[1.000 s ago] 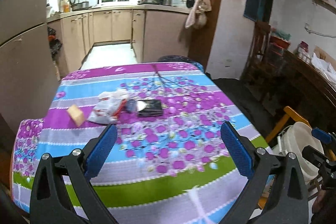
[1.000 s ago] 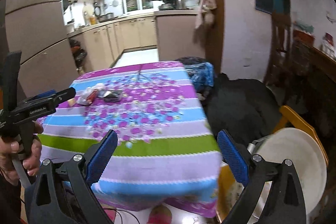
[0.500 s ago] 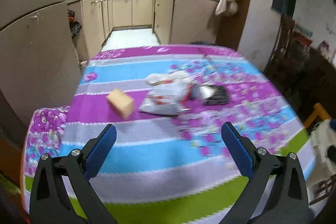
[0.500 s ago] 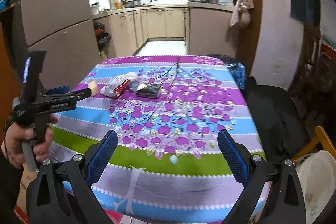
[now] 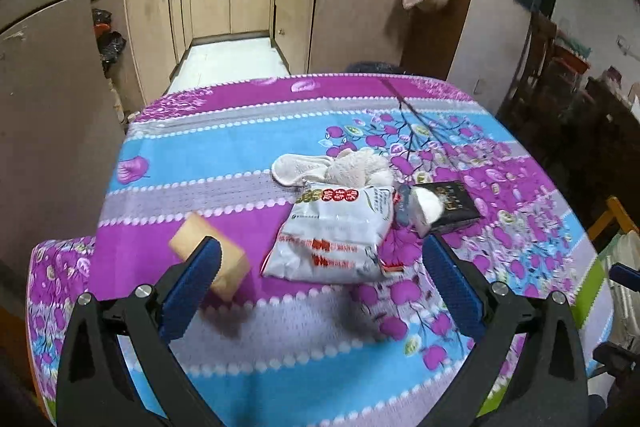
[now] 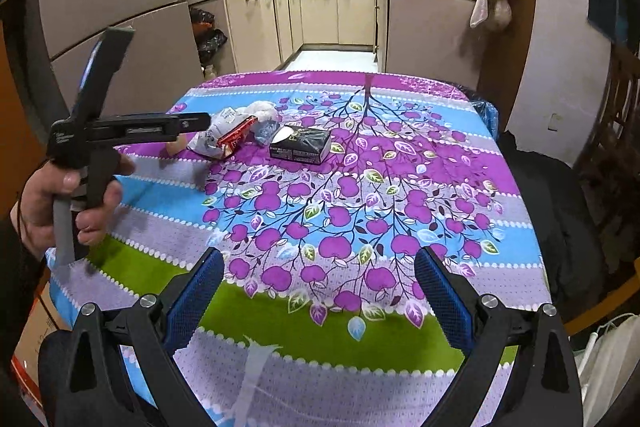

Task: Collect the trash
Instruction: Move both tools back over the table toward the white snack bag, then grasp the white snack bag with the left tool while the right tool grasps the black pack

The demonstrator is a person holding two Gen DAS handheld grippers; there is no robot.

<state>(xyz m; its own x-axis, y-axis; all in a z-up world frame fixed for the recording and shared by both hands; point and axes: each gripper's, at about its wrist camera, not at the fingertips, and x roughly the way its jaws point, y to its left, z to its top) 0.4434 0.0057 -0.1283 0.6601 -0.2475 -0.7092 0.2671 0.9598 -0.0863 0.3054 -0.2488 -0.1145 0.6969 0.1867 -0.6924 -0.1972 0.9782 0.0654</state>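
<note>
Kitchen cabinets and a window stood behind a table (image 5: 248, 367) covered with a striped cloth printed with purple flowers. From the left to the right in the left wrist view, the trash lay in one group near the middle of the cloth. First there was a tan block (image 5: 208, 259), tilted, and its near end was hidden behind the left blue pad. Next came a white plastic bag (image 5: 336, 231) with red print, lying flat. Behind it, a pale cloth (image 5: 344, 167) lay bunched, touching the bag's far edge. To the right, a small crumpled wrapper (image 5: 424, 205) rested against a black box (image 5: 454, 203), which lay flat on the cloth.

The left gripper (image 5: 320, 291) was low above the table, just before the bag. Its jaws were wide apart, with nothing between them, and the bag appeared in the gap.

In the right wrist view, a hand (image 6: 72, 203) at the left held the handle of the left gripper (image 6: 192, 123), which pointed toward the bag (image 6: 218, 135) and the black box (image 6: 300, 145). The right gripper (image 6: 318, 291) was over the near side of the table (image 6: 320, 379), well apart from the trash, its jaws also spread wide and empty. At the far right, a dark garment (image 6: 560, 227) lay beside the table.
</note>
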